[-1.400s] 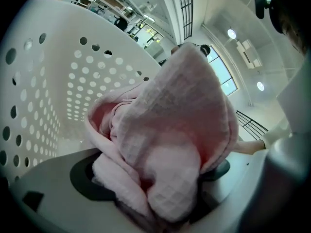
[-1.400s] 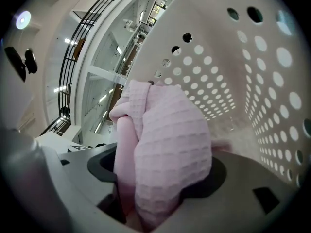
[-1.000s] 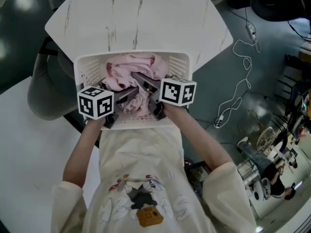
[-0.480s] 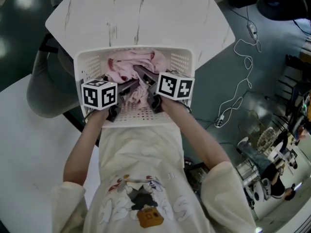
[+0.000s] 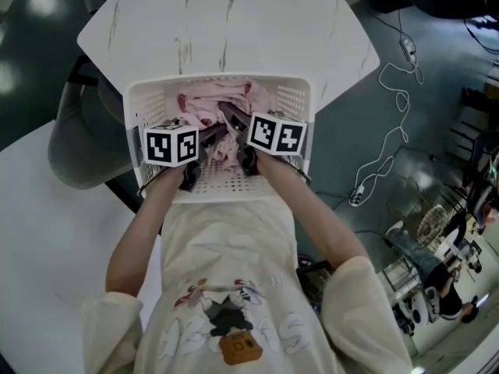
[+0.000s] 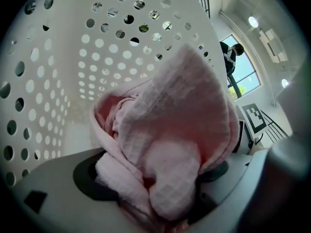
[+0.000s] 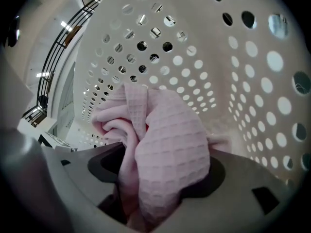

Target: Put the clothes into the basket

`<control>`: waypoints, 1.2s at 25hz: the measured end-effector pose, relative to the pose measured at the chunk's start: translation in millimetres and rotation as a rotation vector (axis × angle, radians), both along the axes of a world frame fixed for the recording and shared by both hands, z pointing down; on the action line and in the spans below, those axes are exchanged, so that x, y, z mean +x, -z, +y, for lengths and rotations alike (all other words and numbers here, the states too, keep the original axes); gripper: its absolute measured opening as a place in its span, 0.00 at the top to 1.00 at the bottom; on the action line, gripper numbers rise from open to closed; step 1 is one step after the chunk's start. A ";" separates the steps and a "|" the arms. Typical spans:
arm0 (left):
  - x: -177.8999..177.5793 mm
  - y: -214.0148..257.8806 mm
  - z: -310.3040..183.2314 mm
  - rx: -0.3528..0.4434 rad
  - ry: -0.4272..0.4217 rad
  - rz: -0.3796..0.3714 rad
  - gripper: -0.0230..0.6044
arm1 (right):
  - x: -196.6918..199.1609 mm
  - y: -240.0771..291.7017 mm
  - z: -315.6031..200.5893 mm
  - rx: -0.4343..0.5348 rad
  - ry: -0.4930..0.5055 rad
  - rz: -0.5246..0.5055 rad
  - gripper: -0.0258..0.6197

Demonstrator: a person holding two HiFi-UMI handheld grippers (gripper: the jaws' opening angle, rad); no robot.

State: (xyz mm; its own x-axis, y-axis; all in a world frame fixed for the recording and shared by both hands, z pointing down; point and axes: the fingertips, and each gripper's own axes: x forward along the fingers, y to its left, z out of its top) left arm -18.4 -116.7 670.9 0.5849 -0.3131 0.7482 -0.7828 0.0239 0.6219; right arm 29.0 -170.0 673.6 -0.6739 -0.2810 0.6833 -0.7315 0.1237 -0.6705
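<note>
A white perforated basket (image 5: pixel 299 98) stands at the near edge of a white table, right in front of me. Pink waffle-weave clothes (image 5: pixel 212 104) lie bunched inside it. Both grippers reach down into the basket side by side. My left gripper (image 5: pixel 209 137) is shut on a wad of the pink cloth (image 6: pixel 170 130), which bulges up between its jaws (image 6: pixel 160 188). My right gripper (image 5: pixel 231 123) is likewise shut on a fold of pink cloth (image 7: pixel 165 144) that fills the gap of that gripper (image 7: pixel 155 178). The basket's holed walls (image 7: pixel 233 81) close in around both.
The marbled white table (image 5: pixel 226 22) stretches beyond the basket. A second white surface (image 5: pixel 47 232) lies at my left, with a grey chair (image 5: pixel 74 142) between them. A white cable (image 5: pixel 390 131) trails over the dark floor at right.
Both grippers have moved forward, further into the basket, carrying the pink cloth with them. Their marker cubes now sit closer to the basket's middle.
</note>
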 end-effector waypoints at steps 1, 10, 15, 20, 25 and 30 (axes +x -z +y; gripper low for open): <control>0.3 -2.0 0.9 -0.011 -0.002 -0.007 0.22 | 0.7 -3.0 0.7 -0.002 -0.003 0.006 0.43; 4.6 -26.3 -4.6 -0.074 -0.049 -0.041 0.23 | 7.7 -27.3 -5.1 -0.020 -0.025 0.076 0.43; 3.4 -31.4 -5.7 -0.081 -0.067 -0.044 0.23 | 7.7 -31.2 -6.0 -0.021 -0.025 0.124 0.43; 2.3 -37.3 -7.1 -0.059 -0.059 -0.084 0.23 | 8.0 -36.2 -7.5 0.001 -0.023 0.151 0.43; -0.9 -38.6 -11.1 -0.044 -0.047 -0.089 0.23 | 6.4 -36.5 -12.2 0.033 -0.042 0.174 0.43; -1.8 -39.1 -15.5 -0.037 -0.048 -0.094 0.23 | 6.1 -37.0 -17.0 0.029 -0.040 0.179 0.43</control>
